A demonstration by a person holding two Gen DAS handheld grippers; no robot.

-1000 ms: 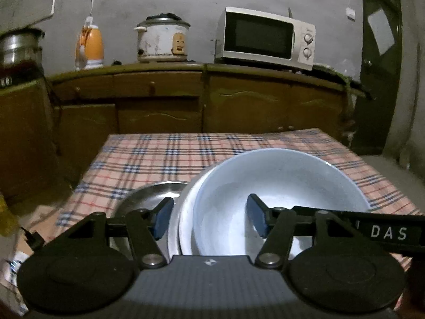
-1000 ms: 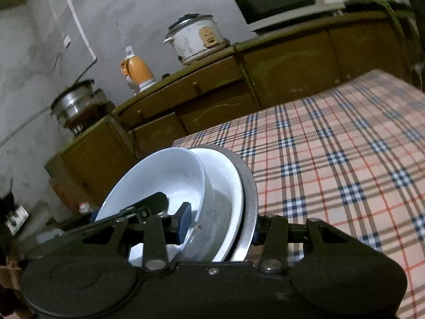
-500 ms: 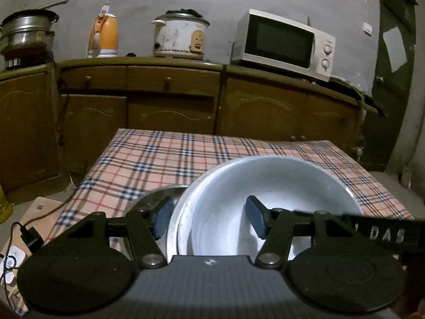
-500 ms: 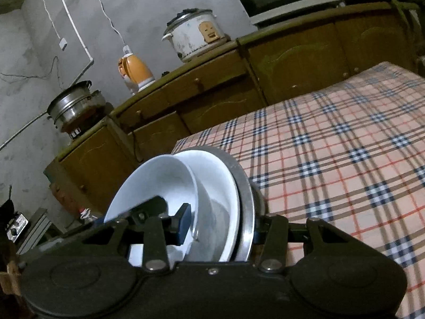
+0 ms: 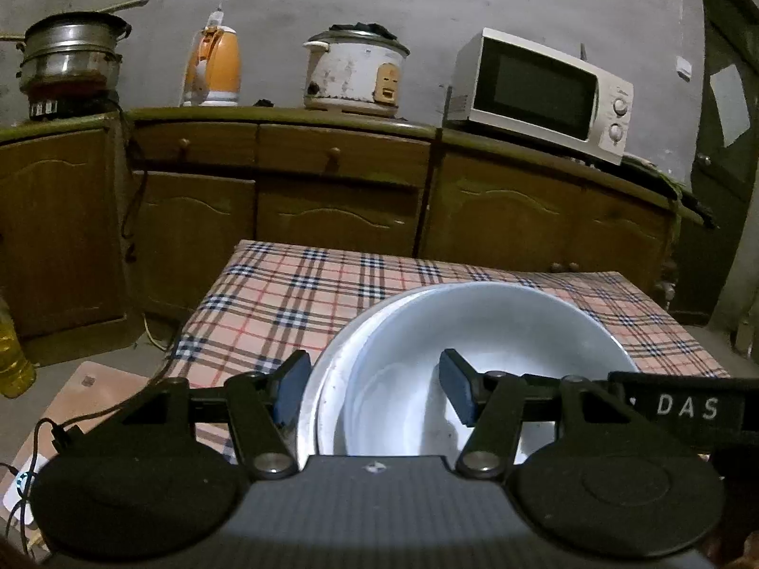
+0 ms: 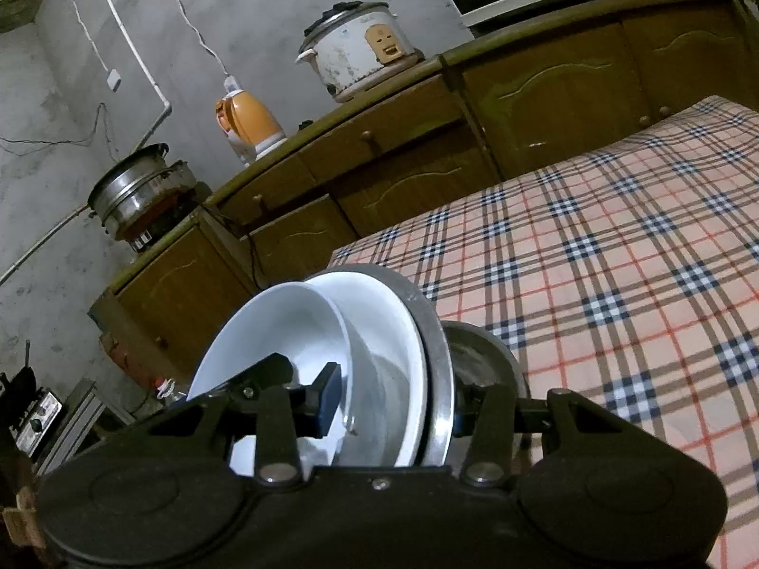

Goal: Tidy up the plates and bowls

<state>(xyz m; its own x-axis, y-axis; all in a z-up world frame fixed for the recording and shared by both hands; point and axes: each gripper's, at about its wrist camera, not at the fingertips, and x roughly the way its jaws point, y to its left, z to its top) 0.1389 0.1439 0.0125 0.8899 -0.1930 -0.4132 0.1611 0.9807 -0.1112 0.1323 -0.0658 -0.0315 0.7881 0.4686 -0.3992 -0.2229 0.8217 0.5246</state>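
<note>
A stack of dishes hangs over the left edge of the plaid-covered table [image 5: 303, 294], held from two sides. On top is a white bowl [image 5: 474, 332], nested in a wider white bowl [image 6: 393, 332]. Under them lie a steel plate [image 6: 439, 365] and a steel bowl [image 6: 488, 360]. My left gripper [image 5: 372, 393] is shut on the stack's near rim, one pad outside the steel plate [image 5: 308, 408] and the other inside the white bowl. My right gripper [image 6: 396, 408] clamps the opposite rim. Its left pad sits inside the top white bowl [image 6: 284, 327]; its right pad is hidden behind the steel plate.
A wooden counter [image 5: 341, 151] runs behind the table with a steel pot [image 5: 71, 57], an orange kettle [image 5: 213, 66], a rice cooker [image 5: 356, 71] and a microwave [image 5: 541, 90]. On the floor at left are a yellow bottle [image 5: 12, 365] and a board [image 5: 85, 403] with a cable.
Both grippers have carried the stack sideways towards the table's left edge. The table now lies further off and the floor shows below the left gripper. Both grips are unchanged.
</note>
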